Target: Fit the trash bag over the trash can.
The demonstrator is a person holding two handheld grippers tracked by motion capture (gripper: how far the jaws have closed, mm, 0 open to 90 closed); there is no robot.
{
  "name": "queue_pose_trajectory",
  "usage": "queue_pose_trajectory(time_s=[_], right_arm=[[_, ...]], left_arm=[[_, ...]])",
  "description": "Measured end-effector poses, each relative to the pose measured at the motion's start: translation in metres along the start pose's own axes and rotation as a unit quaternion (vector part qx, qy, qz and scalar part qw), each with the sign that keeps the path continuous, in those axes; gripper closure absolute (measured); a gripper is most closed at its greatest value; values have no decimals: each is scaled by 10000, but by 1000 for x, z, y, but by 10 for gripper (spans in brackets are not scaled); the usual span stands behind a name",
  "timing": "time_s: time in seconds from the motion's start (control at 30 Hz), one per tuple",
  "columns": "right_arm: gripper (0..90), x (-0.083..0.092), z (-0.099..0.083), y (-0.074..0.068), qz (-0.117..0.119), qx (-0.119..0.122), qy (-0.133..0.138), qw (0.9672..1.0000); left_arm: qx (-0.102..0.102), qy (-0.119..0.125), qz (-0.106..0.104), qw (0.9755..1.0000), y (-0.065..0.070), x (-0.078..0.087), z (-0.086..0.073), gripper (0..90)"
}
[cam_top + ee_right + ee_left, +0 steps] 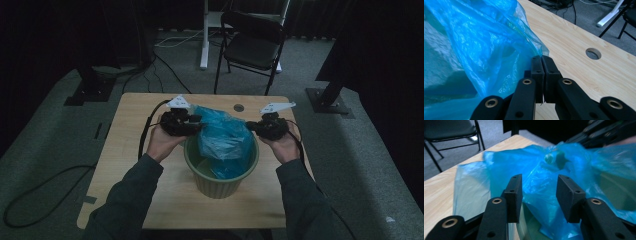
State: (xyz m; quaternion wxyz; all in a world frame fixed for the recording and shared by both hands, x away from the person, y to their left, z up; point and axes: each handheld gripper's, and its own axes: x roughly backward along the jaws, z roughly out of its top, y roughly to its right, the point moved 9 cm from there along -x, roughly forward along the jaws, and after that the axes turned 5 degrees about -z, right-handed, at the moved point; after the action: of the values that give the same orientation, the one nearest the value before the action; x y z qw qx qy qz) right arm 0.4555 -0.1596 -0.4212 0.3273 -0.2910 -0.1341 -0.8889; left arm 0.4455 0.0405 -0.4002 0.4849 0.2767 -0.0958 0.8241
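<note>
Plastic, thin and translucent blue, made up the bag [223, 135] that sat half inside the ribbed green round bin [220, 184] on the pale wooden worktop [135, 150]. My right tongs [541, 65] were clenched on the bag's edge at the bin's right side, film pinched between the pads. My left tongs [538, 195] stood released, nothing pressed between them, the bag's loose left side lying directly ahead over the bin's rim. I judged the left hand [162, 140] nearer to that free edge, so the next grasp should fall to it.
</note>
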Motion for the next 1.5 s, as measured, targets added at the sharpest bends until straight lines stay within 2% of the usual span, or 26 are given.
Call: queue_pose_trajectory(time_s=[0.17, 0.27, 0.37, 0.5, 0.53, 0.93, 1.03, 1.23, 1.5], right_arm=[[879, 2, 2, 0, -17, 53, 51, 10000], [878, 3, 1, 0, -24, 74, 46, 10000], [878, 3, 0, 1, -36, 53, 48, 10000], [878, 3, -1, 3, -49, 41, 40, 10000], [878, 4, -2, 4, -62, 14, 30, 10000], [879, 5, -7, 9, -97, -56, 3, 9999], [880, 6, -9, 10, -106, -67, 5, 9999], [881, 8, -10, 12, -116, -84, 14, 9999], [881, 12, -16, 15, -127, -127, -32, 9998]], left_arm=[[-120, -266, 342, 9990, -5, -13, -4, 549], [-234, -420, 583, 9971, -7, -15, -8, 612], [-204, -393, 690, 9966, -10, -12, -9, 707], [-156, -357, 702, 9968, -13, -7, -11, 798], [-139, -302, 639, 9974, -13, -5, -12, 803], [-129, -214, 579, 9980, -11, 5, -17, 815], [-92, -76, 548, 9984, -10, 12, -14, 873], [-144, -162, 543, 9983, -10, 15, -19, 895], [101, -51, 429, 9990, -11, 28, -29, 896]])
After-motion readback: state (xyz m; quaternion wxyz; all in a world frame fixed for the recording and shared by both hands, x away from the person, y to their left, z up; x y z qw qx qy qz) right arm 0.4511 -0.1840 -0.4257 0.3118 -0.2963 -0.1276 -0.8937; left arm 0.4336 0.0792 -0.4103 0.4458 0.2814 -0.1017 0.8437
